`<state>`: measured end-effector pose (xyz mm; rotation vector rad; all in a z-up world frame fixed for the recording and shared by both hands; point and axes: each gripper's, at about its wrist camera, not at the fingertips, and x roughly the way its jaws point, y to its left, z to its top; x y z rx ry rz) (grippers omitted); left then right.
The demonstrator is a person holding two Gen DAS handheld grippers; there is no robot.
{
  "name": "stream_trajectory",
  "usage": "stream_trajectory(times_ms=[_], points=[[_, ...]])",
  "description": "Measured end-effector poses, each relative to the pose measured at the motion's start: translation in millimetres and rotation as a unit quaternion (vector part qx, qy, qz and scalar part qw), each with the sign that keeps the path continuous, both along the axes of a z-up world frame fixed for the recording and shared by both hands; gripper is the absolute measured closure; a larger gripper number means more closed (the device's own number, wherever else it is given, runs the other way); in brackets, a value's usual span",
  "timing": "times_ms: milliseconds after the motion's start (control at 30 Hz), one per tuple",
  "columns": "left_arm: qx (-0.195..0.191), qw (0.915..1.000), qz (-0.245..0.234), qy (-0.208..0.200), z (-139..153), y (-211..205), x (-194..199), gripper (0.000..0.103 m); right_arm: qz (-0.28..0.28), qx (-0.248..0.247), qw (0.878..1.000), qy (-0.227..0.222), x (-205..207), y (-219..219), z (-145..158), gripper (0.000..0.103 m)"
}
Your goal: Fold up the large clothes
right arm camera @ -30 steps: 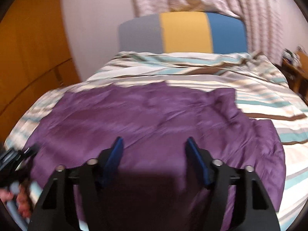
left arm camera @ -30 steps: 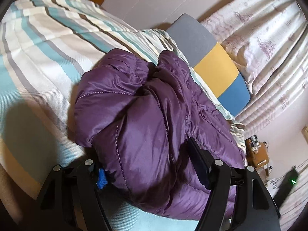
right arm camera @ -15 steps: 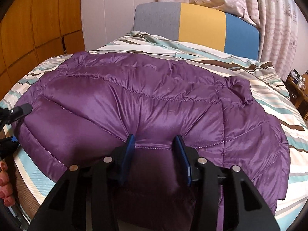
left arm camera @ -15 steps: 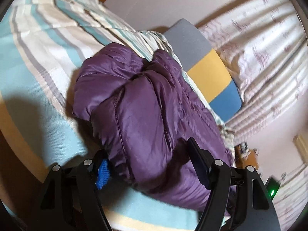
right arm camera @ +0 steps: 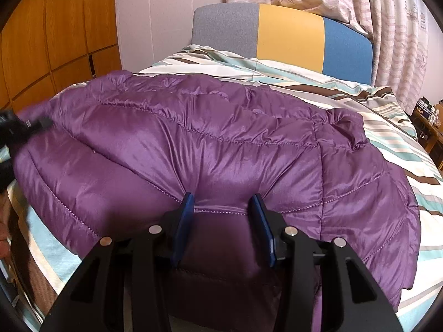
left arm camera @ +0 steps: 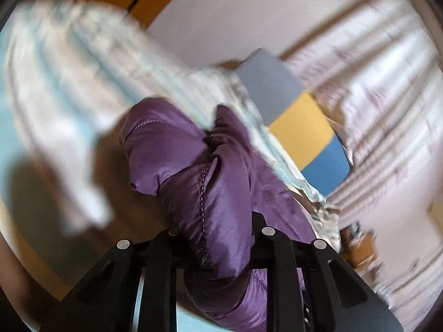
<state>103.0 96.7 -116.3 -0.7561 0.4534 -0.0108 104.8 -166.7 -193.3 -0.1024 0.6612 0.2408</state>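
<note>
A purple quilted puffer jacket (right arm camera: 210,149) lies spread across the striped bed (right arm camera: 393,132). My right gripper (right arm camera: 223,202) is shut on the jacket's near hem, the fabric bunched between its blue pads (right arm camera: 186,207). In the left wrist view, which is motion-blurred, my left gripper (left arm camera: 216,229) is shut on the jacket's (left arm camera: 210,188) left end, and the fabric is lifted off the bed (left arm camera: 69,88). The left gripper also shows as a dark blur at the left edge of the right wrist view (right arm camera: 16,130).
A grey, yellow and blue headboard (right arm camera: 288,36) stands at the far end of the bed. Patterned curtains (right arm camera: 387,13) hang behind it. Wooden wardrobe doors (right arm camera: 52,27) line the left side. A wooden side table (right arm camera: 429,127) with small items stands at the right.
Both grippers have closed on the jacket's near edge. The left gripper has lifted its end up and is moving fast; the right has narrowed further on the hem.
</note>
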Motion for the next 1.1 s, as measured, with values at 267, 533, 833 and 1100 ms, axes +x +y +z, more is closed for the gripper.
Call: stream_trajectory(times_ms=[267,533,833,1100], points=[[0.165,0.981,-0.061,-0.081,49,-65,-16,0.082,-0.004,0.011,1.0,0.004,0,-3,0,0.06],[0.316,0.9382,-0.119,-0.078,58,-122,-12,0.082,-0.003,0.046,0.999,0.007,0,-13,5,0.057],[0.343,0.9249,-0.131,-0.098,78,-141,-2,0.082,-0.08,0.074,0.994,-0.019,-30,-75,23,0.038],[0.404,0.8898,-0.172,-0.125,82,-192,-1,0.082,-0.231,0.059,0.97,-0.041,-54,-167,31,0.036]])
